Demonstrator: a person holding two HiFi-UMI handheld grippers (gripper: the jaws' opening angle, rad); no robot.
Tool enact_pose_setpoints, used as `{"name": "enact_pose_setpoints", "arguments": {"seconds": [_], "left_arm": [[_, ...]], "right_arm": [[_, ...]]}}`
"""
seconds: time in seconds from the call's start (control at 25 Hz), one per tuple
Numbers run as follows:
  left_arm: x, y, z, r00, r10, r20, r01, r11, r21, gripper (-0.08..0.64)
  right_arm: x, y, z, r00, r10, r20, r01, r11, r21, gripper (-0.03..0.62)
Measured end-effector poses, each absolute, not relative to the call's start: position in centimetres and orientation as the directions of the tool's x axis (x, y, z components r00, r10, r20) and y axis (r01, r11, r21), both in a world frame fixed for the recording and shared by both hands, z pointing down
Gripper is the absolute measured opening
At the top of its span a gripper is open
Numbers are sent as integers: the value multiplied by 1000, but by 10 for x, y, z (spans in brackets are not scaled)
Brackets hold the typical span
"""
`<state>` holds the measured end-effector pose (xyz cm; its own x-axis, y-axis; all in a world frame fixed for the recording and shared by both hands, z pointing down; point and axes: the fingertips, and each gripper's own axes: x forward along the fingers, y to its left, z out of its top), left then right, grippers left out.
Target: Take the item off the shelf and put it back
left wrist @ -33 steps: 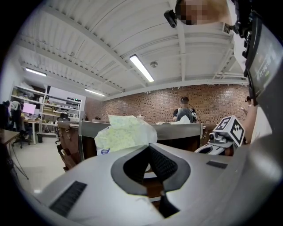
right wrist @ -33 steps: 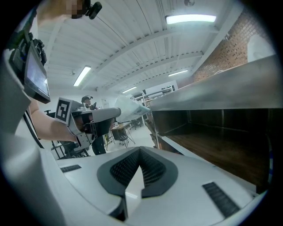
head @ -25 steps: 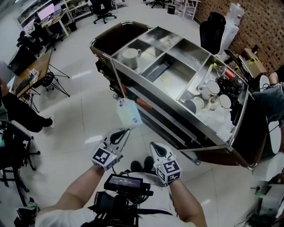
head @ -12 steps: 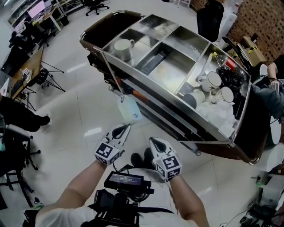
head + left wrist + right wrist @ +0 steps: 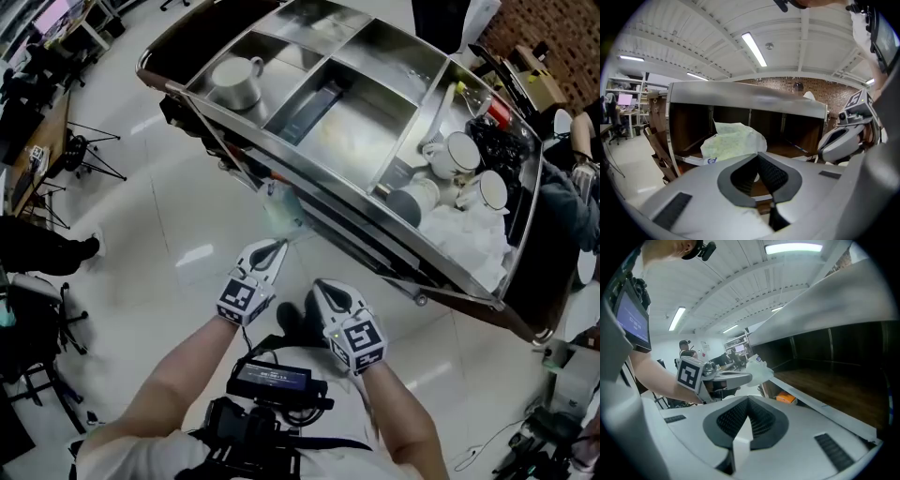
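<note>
A pale green-and-white plastic packet point(image 5: 281, 212) hangs in front of the steel cart point(image 5: 314, 192), level with its open lower shelf point(image 5: 794, 149). My left gripper point(image 5: 277, 243) is shut on the packet's near edge. In the left gripper view the packet point(image 5: 733, 139) stands up just past the closed jaw tips point(image 5: 757, 155). The right gripper view shows the same packet point(image 5: 759, 371) at the tip of the left gripper point(image 5: 743, 377). My right gripper point(image 5: 320, 287) hovers beside it, shut with nothing in it, facing the dark wooden shelf point(image 5: 834, 390).
The cart's top holds steel compartments with a grey mug point(image 5: 232, 77) at the left and several white cups point(image 5: 459, 155) at the right. A small orange thing point(image 5: 786, 398) lies on the lower shelf. Desks, chairs and tripods stand on the tiled floor at the left.
My left gripper has come down and forward with the packet, closer to the cart's side. The right gripper has drifted slightly lower. The cart now fills more of the head view.
</note>
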<state>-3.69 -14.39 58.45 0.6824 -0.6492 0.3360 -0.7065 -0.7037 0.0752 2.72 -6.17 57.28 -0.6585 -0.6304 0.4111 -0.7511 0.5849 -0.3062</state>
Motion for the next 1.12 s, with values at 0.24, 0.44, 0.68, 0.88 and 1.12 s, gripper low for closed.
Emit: {"name": "enact_pose_setpoints", "arguments": {"seconds": [0.24,0.44,0.68,0.88,1.12], "left_arm": [[2,-187,614,693,-619,370,-674,-738,29,23],[34,-216,634,701,-594,394,-651,-759,14,23],[56,-247,653,683,-602,414,-656,-755,-16,23],[74,-268,670,658,-608,445,-661,-749,-45,23],[84,-278,689,650,-583,488,-655,-755,-29,25]], "right_arm": [[41,-67,583,-641,-631,437,-766,558,-318,7],[52,-69,591,-628,-632,454,-777,537,-329,7],[70,-69,597,-603,-641,475,-797,508,-327,7],[81,-63,601,-588,-643,491,-808,487,-331,7],[91,-58,603,-571,-654,496,-821,465,-332,7]]}}
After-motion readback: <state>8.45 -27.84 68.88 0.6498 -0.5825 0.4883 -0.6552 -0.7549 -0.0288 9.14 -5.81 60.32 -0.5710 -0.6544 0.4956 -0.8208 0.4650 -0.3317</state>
